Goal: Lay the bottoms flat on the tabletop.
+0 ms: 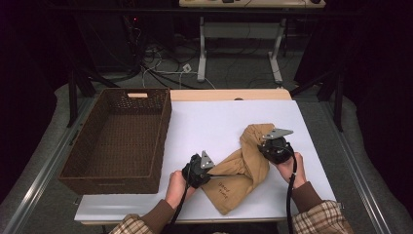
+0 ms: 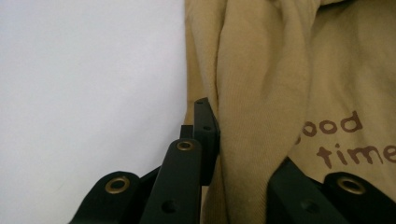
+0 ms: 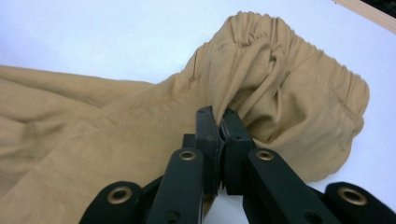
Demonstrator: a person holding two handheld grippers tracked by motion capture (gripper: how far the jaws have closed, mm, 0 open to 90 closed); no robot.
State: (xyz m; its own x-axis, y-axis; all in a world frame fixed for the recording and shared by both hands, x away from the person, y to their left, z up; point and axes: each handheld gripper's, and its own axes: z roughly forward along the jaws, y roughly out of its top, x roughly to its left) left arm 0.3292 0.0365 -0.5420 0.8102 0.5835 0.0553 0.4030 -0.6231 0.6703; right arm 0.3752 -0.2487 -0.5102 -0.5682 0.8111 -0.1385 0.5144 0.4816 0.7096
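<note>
A tan garment [image 1: 242, 171] lies twisted and bunched on the white table [image 1: 209, 122], right of the middle. Brown lettering [image 2: 345, 140] is printed on it, and its gathered elastic band [image 3: 299, 51] is at the far end. My left gripper [image 1: 213, 176] is at the garment's near left edge, shut on a thick fold of it. In the left gripper view the fold [image 2: 261, 116] covers one jaw of the left gripper [image 2: 233, 140]. My right gripper [image 1: 268, 146] is over the far end. There the right gripper [image 3: 219, 123] pinches a tan fold [image 3: 116, 140] just below the band.
A dark brown wicker basket [image 1: 163, 141] with nothing in it stands along the table's left side. A wooden strip [image 1: 229, 94] runs along the table's far edge. Cables and a table frame [image 1: 202, 48] are on the floor beyond.
</note>
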